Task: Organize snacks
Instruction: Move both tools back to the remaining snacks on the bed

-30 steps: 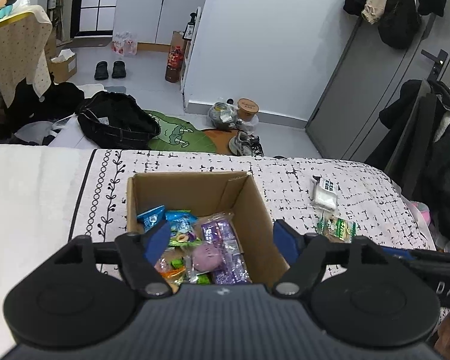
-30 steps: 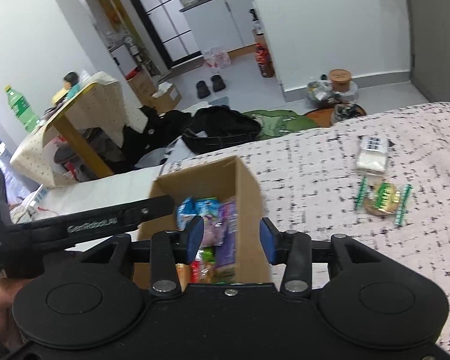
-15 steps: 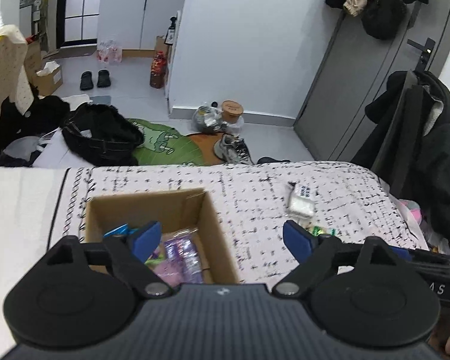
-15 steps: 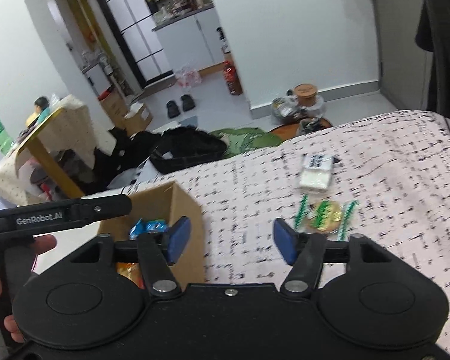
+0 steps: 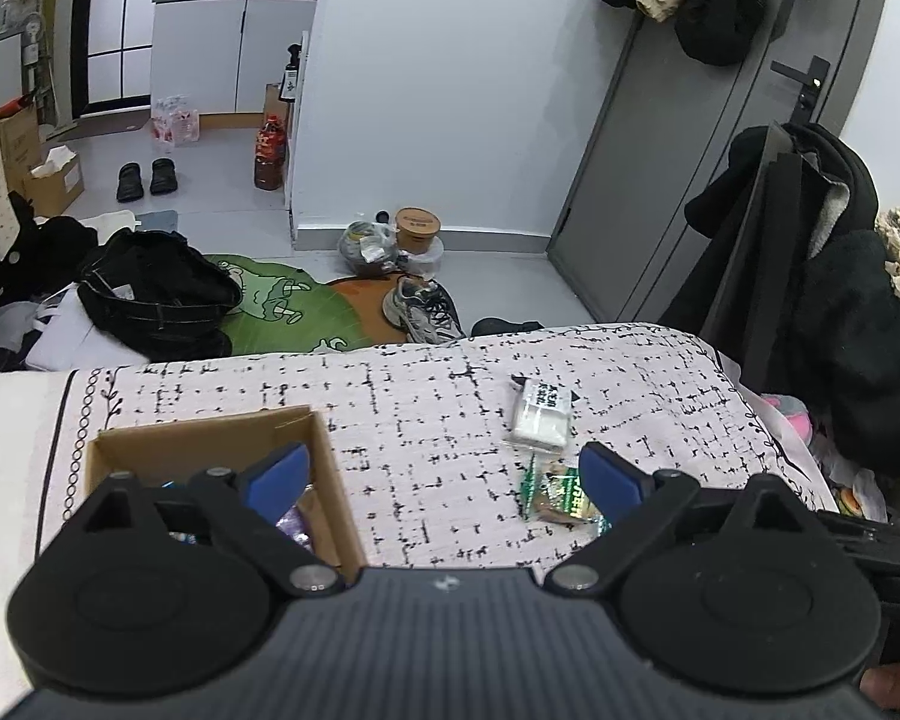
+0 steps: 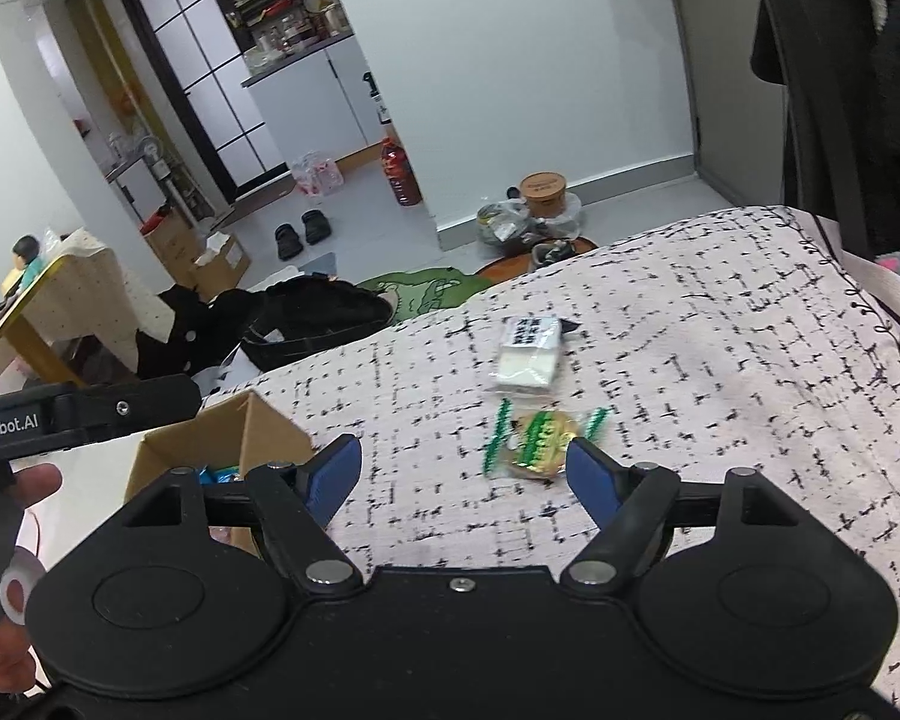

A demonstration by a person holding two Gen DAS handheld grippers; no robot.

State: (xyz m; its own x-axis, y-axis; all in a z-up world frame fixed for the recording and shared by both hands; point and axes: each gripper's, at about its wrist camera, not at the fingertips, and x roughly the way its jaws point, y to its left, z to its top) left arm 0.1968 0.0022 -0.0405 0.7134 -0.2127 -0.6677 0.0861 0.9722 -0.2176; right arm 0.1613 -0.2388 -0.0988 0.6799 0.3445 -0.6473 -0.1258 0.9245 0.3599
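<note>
My left gripper (image 5: 444, 480) hangs over the bed (image 5: 426, 396) with its jaws wide and nothing between them; they have just been opening further; its left finger sits over the cardboard box (image 5: 324, 474), the right finger just beside the green-striped snack packet (image 5: 561, 495). My right gripper (image 6: 465, 474) also stands open and empty, a little narrower, its jaws having just been opening too; the green-striped snack packet (image 6: 540, 438) lies on the bedspread just ahead of its right finger, not touched.

The box (image 6: 252, 438) stands near the bed's left edge, on the patterned cover; bright wrappers show inside it, mostly hidden behind the fingers. A white snack packet (image 6: 528, 354) with a black-printed label lies just beyond the green one, toward the far edge of the bed; the two packets are near each other but whether they touch I cannot tell. In the right view a hand (image 6: 6, 516) grips the left tool's handle at the left border.
</note>
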